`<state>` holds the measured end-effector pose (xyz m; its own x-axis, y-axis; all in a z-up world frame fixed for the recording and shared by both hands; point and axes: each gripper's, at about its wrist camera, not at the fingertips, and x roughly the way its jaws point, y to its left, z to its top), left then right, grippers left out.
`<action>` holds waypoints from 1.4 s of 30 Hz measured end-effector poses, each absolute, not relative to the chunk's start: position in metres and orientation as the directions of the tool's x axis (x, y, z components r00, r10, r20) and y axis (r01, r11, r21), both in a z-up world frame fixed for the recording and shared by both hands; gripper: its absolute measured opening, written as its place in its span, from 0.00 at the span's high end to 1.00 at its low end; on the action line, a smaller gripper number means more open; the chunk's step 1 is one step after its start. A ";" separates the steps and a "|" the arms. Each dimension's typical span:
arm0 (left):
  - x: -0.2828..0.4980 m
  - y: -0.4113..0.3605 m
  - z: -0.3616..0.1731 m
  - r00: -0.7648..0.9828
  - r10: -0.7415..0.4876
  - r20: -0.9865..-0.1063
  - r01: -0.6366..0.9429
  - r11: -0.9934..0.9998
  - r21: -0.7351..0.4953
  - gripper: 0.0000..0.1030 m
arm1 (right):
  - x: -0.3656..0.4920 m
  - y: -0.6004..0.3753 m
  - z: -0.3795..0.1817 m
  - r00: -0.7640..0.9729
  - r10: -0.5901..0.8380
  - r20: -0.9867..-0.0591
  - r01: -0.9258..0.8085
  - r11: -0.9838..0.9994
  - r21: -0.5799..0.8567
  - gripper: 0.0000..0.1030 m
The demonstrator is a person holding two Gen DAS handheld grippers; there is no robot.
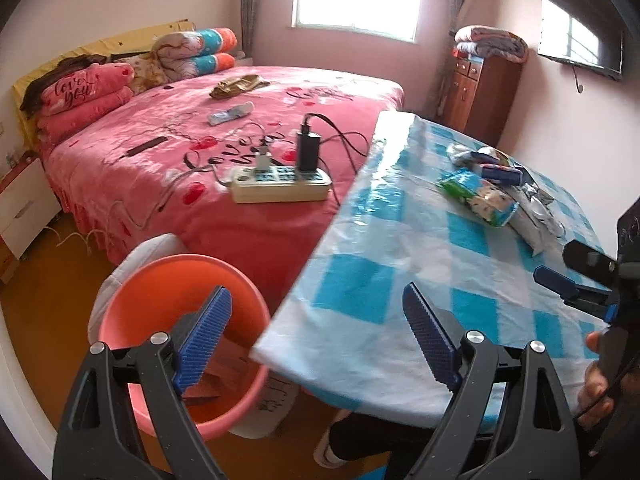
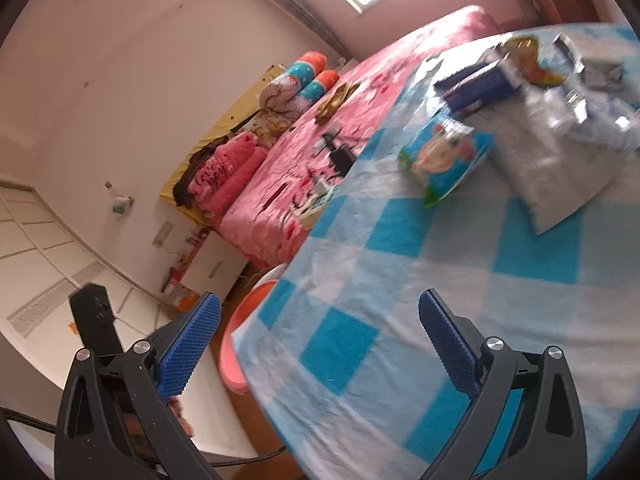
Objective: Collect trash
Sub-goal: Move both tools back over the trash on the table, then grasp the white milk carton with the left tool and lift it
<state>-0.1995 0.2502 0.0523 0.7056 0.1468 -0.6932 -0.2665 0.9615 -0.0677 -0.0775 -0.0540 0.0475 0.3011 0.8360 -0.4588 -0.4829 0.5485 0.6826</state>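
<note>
Currently both grippers are held wide open with nothing between the blue ribbed pads.

Left gripper point(image 1: 316, 336): its left finger point(image 1: 204, 336) is seen over the round salmon-pink plastic basin point(image 1: 120, 312), which sits on the floor below the table edge; a flat brownish piece is seen inside the basin, not identifiable. Its right finger point(image 1: 430, 340) is seen over the near corner of the table covered with a blue-and-white checked plastic cloth point(image 1: 384, 248).

Trash is located ahead and to the right of the left gripper's fingers, well apart from them, on the far side of the cloth: a green-and-blue printed snack wrapper point(image 1: 478, 194), a dark blue small carton point(image 1: 502, 172) just behind it, and crumpled silver-white foil packaging point(image 1: 536, 216) to its right, touching the wrapper.

Right gripper point(image 2: 320, 344): blurred view. Its right finger point(image 2: 448, 348) is seen over the checked cloth point(image 2: 400, 280), its left finger point(image 2: 190, 348) beyond the table edge, with the basin rim point(image 2: 240, 320) seen between the two fingers, below the edge. The same wrapper point(image 2: 444, 156) is seen ahead of the fingers, well apart; the carton point(image 2: 476, 84) and foil packaging point(image 2: 560, 148) lie further ahead and right.

The right gripper point(image 1: 556, 284) also shows at the right edge of the left view, over the cloth.

Ahead of the left fingers, past the basin, a bed with a pink printed blanket point(image 1: 160, 168) carries a cream power strip point(image 1: 280, 182) with a black charger plugged in.
</note>
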 end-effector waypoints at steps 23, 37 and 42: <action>-0.032 0.108 0.119 0.658 -0.107 -0.745 -0.078 0.975 -0.209 0.15 | -0.045 -0.174 0.039 0.518 0.731 -0.443 -0.336 0.651 0.680 0.05; 0.159 0.031 0.075 0.557 -0.082 -0.826 -0.101 0.981 -0.166 0.15 | -0.024 -0.217 0.028 0.535 0.731 -0.423 -0.260 0.619 0.741 0.05; 0.199 0.036 0.058 0.519 -0.070 -0.852 -0.162 0.971 -0.178 0.15 | -0.024 -0.220 0.029 0.537 0.733 -0.418 -0.275 0.620 0.735 0.05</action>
<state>0.1992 0.0362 0.0583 0.5188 -0.0696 -0.8520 -0.1617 0.9707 -0.1778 -0.0236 -0.2200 0.0285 0.5367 0.7330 -0.4179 -0.2751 0.6202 0.7346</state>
